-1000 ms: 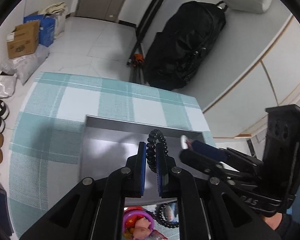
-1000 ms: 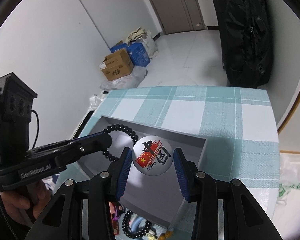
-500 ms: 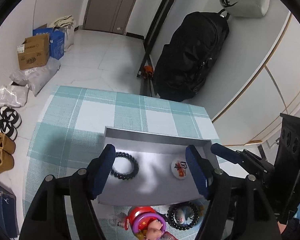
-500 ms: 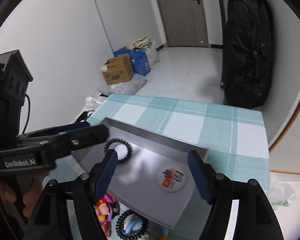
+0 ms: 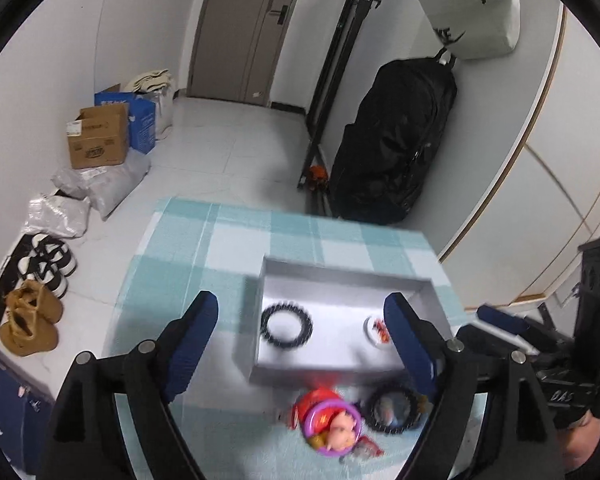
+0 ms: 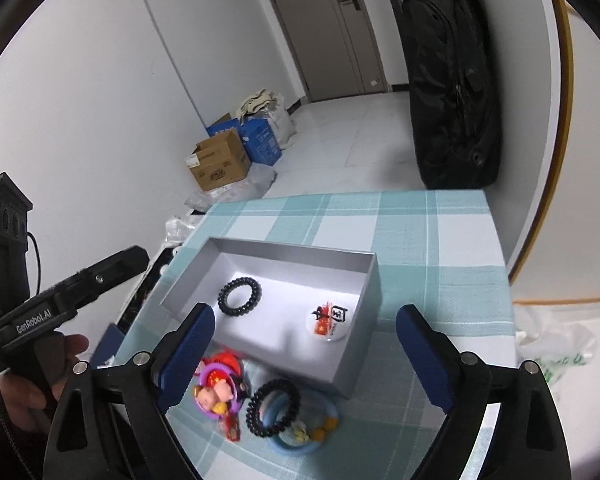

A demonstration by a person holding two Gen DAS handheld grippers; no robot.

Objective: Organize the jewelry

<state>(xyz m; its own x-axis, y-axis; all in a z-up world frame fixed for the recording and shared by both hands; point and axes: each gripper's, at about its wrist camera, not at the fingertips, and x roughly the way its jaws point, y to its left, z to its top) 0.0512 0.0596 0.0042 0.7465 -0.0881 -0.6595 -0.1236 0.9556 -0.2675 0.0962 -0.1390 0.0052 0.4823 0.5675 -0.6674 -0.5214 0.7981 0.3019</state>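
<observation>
Both my tools are wide open and holding nothing right now, left tool [image 5: 300, 334] and right tool [image 6: 306, 346] hanging above the desk [image 6: 440, 240]. The black bead bracelet [image 6: 239, 295] and the round badge [image 6: 330, 317] sit apart inside the grey box [image 6: 374, 280]. Just in front of it are 1 more black bracelet [image 6: 272, 407], a blue ring [image 6: 320, 438] and a little doll charm [image 6: 216, 390].

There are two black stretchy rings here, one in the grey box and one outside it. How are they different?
The black coil ring in the box lies flat by itself on the box floor, touching nothing. The black coil ring on the cloth sits outside, in front of the box, and overlaps a light blue ring, next to a doll trinket. Both look like the same black spiral band, and neither is in a claw.
</observation>
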